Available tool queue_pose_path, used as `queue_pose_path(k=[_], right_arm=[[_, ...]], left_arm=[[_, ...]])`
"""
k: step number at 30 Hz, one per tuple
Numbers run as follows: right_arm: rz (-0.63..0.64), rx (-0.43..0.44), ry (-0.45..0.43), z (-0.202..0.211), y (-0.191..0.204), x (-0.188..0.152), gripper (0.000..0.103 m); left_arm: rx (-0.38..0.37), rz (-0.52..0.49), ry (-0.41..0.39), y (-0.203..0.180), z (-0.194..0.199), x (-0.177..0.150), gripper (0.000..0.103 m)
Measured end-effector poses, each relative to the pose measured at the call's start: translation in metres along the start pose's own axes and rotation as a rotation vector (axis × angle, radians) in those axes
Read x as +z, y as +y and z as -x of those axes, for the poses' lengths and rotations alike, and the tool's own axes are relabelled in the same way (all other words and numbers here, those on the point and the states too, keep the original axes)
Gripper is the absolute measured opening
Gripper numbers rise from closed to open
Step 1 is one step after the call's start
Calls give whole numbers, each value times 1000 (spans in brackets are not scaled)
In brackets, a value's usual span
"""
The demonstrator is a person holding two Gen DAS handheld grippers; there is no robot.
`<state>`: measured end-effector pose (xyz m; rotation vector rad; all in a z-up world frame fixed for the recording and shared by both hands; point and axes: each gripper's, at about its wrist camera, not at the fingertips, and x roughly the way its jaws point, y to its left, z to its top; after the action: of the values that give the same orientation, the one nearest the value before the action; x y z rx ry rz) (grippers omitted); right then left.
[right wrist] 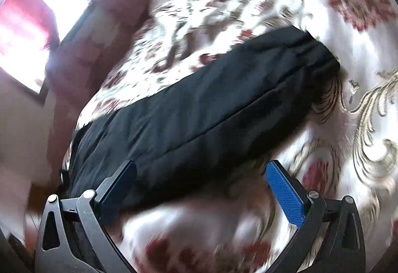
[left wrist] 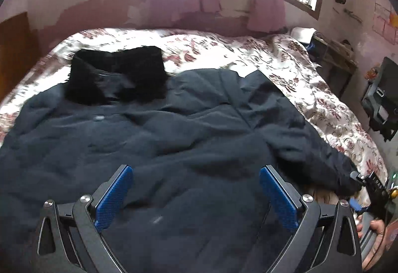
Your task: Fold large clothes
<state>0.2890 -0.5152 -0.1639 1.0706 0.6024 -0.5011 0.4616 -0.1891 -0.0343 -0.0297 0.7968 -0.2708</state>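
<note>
Dark coat (left wrist: pixel 154 138) spread flat on bed (left wrist: pixel 286 61), sleeve (right wrist: pixel 211 108) out to the side. Left tongs (left wrist: pixel 196 195) wide over coat; right tongs (right wrist: pixel 201 195) wide by sleeve, empty.

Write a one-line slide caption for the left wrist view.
Open left tongs hover over a dark jacket spread on a floral bedspread, its black fur collar toward the window.

Bed (left wrist: pixel 286 66) (floral cover): dark coat (left wrist: pixel 174 138) spread flat on it.
</note>
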Motion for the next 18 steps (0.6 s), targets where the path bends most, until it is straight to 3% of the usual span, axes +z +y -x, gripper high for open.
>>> queue_pose_path(k=[4,6,7,8,12,15,18], right_arm=[[-147,26,-24,-25,-19,19,69],[-189,45,-51,-35,-24,32,49],[-189,43,-56,-36,-23,35,28],[-180,43,-73,-37,-20,40,18],[-16,37,-152,-9,21,52,9],[199,51,-264,30,80,61,8],[447,106,-375,78,156,48,8]], left_arm=[[-104,22,60,-11,-41,8,101],[-109,13,101,-15,-57,9,101],[-118,7,127,-18,-66,8,101],[-119,2,136,-19,-71,8,101],[-112,-31,150,-25,-79,5,101],[-137,-5,155,-15,-70,8,100],[-160,39,120,10,-38,11,100]])
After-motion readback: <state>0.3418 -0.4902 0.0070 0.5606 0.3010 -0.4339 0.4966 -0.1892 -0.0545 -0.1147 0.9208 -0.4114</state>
